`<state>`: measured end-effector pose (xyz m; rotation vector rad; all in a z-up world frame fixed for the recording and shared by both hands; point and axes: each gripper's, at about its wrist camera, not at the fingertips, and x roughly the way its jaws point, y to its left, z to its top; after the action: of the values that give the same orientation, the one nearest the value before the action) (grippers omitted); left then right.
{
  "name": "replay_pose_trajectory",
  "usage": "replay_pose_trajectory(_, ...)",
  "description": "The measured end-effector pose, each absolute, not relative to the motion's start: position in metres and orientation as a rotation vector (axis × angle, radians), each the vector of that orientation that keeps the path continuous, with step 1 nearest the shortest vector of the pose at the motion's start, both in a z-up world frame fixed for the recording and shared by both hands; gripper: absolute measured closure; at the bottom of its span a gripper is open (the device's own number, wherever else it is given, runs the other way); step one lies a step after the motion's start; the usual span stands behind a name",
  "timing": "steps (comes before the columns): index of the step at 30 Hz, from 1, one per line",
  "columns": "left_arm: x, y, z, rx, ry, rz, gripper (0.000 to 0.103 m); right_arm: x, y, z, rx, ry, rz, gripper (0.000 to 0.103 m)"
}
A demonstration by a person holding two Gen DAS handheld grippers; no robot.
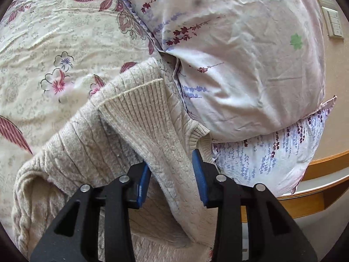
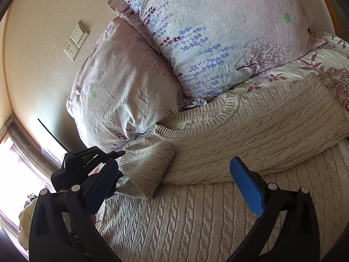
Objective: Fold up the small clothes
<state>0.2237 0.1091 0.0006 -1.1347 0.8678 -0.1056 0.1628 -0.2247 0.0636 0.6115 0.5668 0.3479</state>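
From my remote seat I saw a bed under a cream floral bedspread, with two lavender-print pillows stacked against a plain beige wall. A switch plate and socket sat on that wall beside them. A curved wooden bed frame edged the mattress. Hard daylight poured through a wood-framed window low on the left

The sweater is cream cable-knit with ribbed cuffs. Behind it, the pillows are pale pink with lavender sprigs and green clovers. Under it, the bedspread is cream with red-striped leaves.
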Motion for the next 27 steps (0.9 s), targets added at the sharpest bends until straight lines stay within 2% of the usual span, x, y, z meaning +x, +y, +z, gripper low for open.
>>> replay_pose_trajectory(2,0.225,0.095,0.008,-1.094,0.86,-0.156,0.095,0.16,-0.227,0.066,0.618,0.549,0.338,0.001)
replay_pose_trajectory(11,0.228,-0.001,0.053,-1.088,0.672,-0.388,0.097,0.119,-0.255,0.089,0.659,0.284,0.214,0.001)
replay_pose_trajectory(15,0.226,-0.064,0.07,-0.912,0.621,-0.469,0.097,0.11,-0.276,0.089,0.73,0.22,0.164,0.001)
replay_pose_trajectory(18,0.224,-0.113,0.064,-0.684,0.678,-0.463,0.097,0.107,-0.287,0.086,0.781,0.197,0.142,0.001)
replay_pose_trajectory(22,0.228,-0.159,0.036,-0.436,0.846,-0.479,0.096,0.104,-0.291,0.085,0.795,0.185,0.126,0.001)
replay_pose_trajectory(23,0.227,-0.166,0.031,-0.38,0.884,-0.487,0.096,0.104,-0.291,0.086,0.793,0.184,0.125,0.001)
replay_pose_trajectory(25,0.224,-0.176,0.026,-0.31,0.923,-0.517,0.088,0.104,-0.291,0.086,0.791,0.181,0.121,0.001)
replay_pose_trajectory(26,0.221,-0.179,0.026,-0.282,0.932,-0.54,0.077,0.103,-0.292,0.086,0.793,0.178,0.116,0.001)
replay_pose_trajectory(27,0.218,-0.183,0.028,-0.251,0.933,-0.567,0.061,0.101,-0.293,0.085,0.798,0.174,0.111,0.001)
